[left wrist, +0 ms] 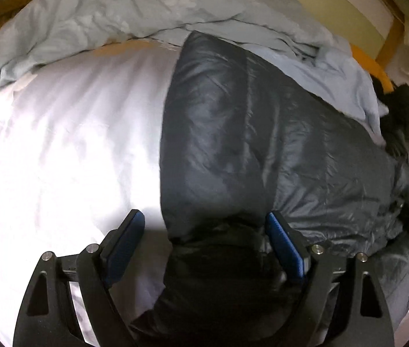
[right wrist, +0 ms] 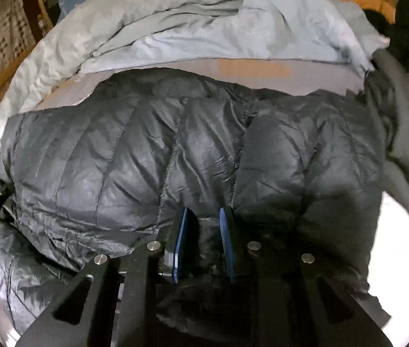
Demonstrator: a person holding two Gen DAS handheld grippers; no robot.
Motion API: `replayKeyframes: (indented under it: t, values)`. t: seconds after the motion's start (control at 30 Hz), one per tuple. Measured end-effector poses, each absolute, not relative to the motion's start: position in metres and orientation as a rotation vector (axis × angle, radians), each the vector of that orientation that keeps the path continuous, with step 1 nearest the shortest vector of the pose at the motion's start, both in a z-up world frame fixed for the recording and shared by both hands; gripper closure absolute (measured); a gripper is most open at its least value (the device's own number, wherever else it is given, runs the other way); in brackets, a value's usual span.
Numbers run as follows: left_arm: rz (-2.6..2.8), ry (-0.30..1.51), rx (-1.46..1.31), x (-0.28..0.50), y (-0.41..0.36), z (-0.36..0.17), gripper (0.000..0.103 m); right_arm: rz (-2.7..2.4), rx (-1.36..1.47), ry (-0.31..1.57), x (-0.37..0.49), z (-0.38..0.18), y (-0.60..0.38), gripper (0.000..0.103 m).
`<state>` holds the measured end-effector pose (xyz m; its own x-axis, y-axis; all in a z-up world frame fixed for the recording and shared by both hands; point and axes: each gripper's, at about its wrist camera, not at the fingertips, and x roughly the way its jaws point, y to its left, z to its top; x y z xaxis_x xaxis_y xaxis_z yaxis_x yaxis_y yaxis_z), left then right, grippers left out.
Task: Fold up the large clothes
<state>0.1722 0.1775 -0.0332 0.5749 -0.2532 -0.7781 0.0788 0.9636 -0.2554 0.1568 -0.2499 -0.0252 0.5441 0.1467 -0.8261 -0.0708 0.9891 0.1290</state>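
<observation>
Right wrist view: my right gripper [right wrist: 203, 243] is pinching a ridge of the dark puffer jacket [right wrist: 152, 156], which is lying on the white sheet [left wrist: 59, 144] in front of the rumpled blue duvet [right wrist: 204, 29]. Left gripper [left wrist: 204, 240] is hanging wide apart over the jacket's edge, gripping nothing, so I'm guessing it should bite deep into the padding before folding.

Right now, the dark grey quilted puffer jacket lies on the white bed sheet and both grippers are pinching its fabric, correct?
Not quite. Only the right gripper pinches a fold of the dark grey quilted puffer jacket, as the right wrist view shows. In the left wrist view the left gripper stands wide open over the jacket's edge. The jacket does lie on the white bed sheet.
</observation>
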Motion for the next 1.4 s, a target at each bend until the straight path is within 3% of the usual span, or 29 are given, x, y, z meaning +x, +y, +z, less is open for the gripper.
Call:
replayKeyframes:
  t: [0.17, 0.33, 0.4, 0.43, 0.47, 0.6, 0.7, 0.73, 1.13, 1.4]
  values:
    - [-0.184, 0.903, -0.132, 0.162, 0.169, -0.023, 0.021, 0.118, 0.154, 0.950, 0.150, -0.021, -0.257, 0.078]
    - [-0.241, 0.706, -0.037, 0.112, 0.162, 0.025, 0.022, 0.143, 0.057, 0.784, 0.093, 0.013, -0.247, 0.075]
    - [-0.288, 0.627, -0.013, 0.090, 0.154, 0.044, 0.021, 0.147, 0.019, 0.709, 0.060, 0.026, -0.245, 0.054]
    - [-0.317, 0.588, 0.003, 0.077, 0.150, 0.052, 0.021, 0.143, 0.005, 0.671, 0.044, 0.032, -0.244, 0.036]
    - [-0.334, 0.551, 0.020, 0.064, 0.146, 0.057, 0.021, 0.133, -0.008, 0.625, 0.026, 0.037, -0.243, 0.032]
    - [-0.341, 0.407, 0.079, 0.009, 0.136, 0.061, 0.011, 0.104, -0.033, 0.572, -0.022, 0.050, -0.245, 0.031]
    - [-0.337, 0.369, 0.094, -0.020, 0.129, 0.054, 0.004, 0.088, -0.062, 0.508, -0.059, 0.054, -0.248, 0.015]
    - [-0.340, 0.355, 0.089, -0.029, 0.127, 0.052, 0.000, 0.073, -0.091, 0.477, -0.071, 0.053, -0.246, 0.015]
    - [-0.305, 0.404, 0.243, -0.087, 0.068, 0.015, 0.000, 0.088, -0.191, 0.465, -0.122, 0.005, -0.215, 0.013]
    - [-0.243, 0.639, 0.452, -0.067, 0.045, -0.036, 0.000, 0.069, -0.448, 0.605, -0.113, -0.041, -0.194, 0.013]
